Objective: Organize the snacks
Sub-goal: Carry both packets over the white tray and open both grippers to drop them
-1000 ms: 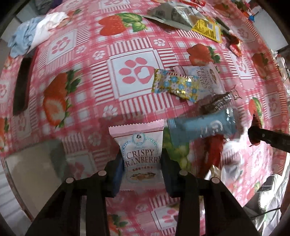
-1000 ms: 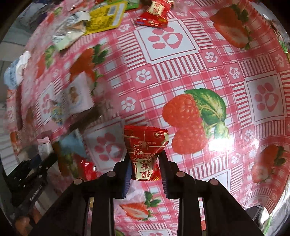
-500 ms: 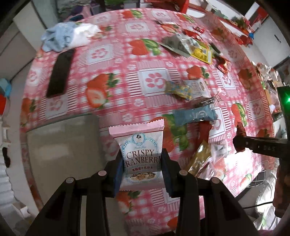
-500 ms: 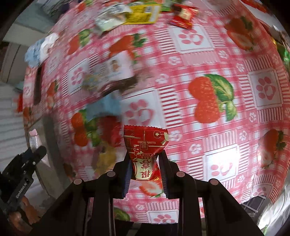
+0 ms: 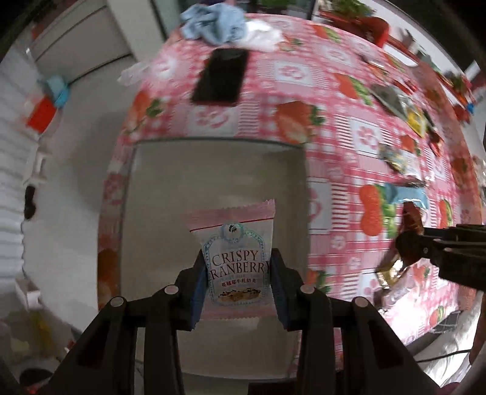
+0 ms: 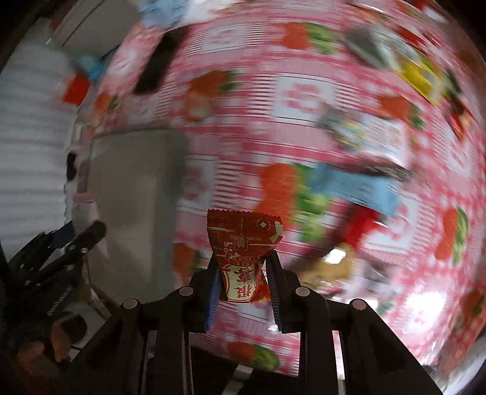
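Snacks lying across the table [image 5: 267, 127], bin at its near edge

The bin [image 5: 212, 170] is sitting at 6 o'clock; the phone [image 5: 220, 76] is lying at 12 behind it, the cloth [image 5: 212, 24] beyond; loose packets [image 5: 407, 194] are spreading toward 3.

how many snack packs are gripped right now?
2. The Crispy Cranberry pack is in the left gripper, over the grey bin. The red pack is in the right gripper.

Both handheld grippers share one build: the left gripper [image 5: 238, 282] and right gripper [image 6: 243, 284] are matte black linkage frames studded with round silver pivot pins, their black fingers [image 5: 279, 288] lined with ribbed blue pads [image 6: 214, 291].
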A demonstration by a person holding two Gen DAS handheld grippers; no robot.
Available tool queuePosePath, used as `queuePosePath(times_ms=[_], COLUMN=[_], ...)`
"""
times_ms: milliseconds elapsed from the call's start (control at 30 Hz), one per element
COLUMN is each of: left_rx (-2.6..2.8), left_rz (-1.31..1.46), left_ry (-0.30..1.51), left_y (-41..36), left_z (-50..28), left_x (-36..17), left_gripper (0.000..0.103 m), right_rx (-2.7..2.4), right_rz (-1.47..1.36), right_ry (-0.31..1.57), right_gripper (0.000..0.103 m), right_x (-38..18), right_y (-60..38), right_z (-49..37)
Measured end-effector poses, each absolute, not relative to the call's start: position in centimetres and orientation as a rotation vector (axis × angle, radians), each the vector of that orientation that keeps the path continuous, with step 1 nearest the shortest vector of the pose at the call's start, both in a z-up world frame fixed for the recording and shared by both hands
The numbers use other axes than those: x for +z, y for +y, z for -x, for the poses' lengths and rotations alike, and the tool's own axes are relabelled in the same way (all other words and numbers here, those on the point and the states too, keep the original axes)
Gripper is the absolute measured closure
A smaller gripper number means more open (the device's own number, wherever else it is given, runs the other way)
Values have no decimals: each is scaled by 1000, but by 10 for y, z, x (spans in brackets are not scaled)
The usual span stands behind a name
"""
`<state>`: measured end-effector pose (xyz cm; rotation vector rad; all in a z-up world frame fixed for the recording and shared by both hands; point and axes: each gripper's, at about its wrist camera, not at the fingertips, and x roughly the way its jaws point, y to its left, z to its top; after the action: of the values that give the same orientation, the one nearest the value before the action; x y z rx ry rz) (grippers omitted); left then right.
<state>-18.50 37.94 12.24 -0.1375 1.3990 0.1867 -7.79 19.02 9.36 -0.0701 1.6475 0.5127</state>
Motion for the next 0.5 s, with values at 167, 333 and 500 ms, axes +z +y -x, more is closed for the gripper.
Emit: queuePosePath(times_ms=[167, 333, 500], left_rx=[223, 238, 245], left_rz=[167, 190, 201], left_ry=[1396, 1406, 1424], left_y=[401, 415, 422], left_z=[196, 200, 205], left_x=[117, 107, 98], left_gripper=[61, 61, 61], right_rx=[604, 646, 657], right_rz=[132, 197, 256], right_ry=[1645, 1647, 1667], right_gripper=[73, 73, 73], right_x=[95, 91, 79], right_y=[247, 292, 321], right_z=[83, 84, 91])
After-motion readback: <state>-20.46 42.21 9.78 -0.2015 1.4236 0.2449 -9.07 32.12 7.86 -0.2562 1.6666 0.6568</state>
